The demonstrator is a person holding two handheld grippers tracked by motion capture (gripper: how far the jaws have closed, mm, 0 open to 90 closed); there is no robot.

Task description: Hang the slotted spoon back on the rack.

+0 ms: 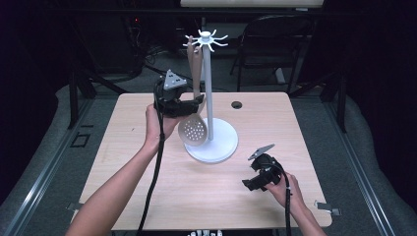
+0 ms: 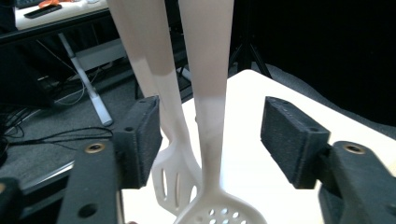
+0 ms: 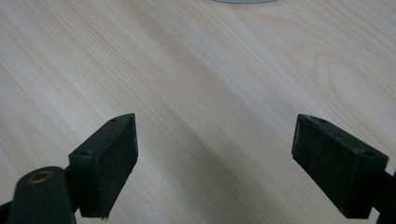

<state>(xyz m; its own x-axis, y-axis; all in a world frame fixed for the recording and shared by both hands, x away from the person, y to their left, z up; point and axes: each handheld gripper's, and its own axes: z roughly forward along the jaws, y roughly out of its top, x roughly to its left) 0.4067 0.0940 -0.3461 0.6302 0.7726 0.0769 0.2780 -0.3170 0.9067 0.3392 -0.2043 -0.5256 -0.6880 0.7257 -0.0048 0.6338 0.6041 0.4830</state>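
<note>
Left gripper [image 1: 194, 104]: spread around hanging skimmer [image 1: 193, 131] handle, pads clear, left of white stand [image 1: 208, 98]. Right gripper [image 1: 249, 184]: spread wide, nothing between, near-right over table [image 1: 147, 187].

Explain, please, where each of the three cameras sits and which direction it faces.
High view: sits above the person's side, looks forward and down on the table; both forearms, the left gripper and the right gripper show.
Left gripper view: rides on the left gripper, looks along its open fingers at the perforated spoon and the slotted spatula hanging between them.
Right gripper view: rides on the right gripper, looks down at bare table between open fingers.
Shared: the high and left gripper views both show the perforated spoon.
</note>
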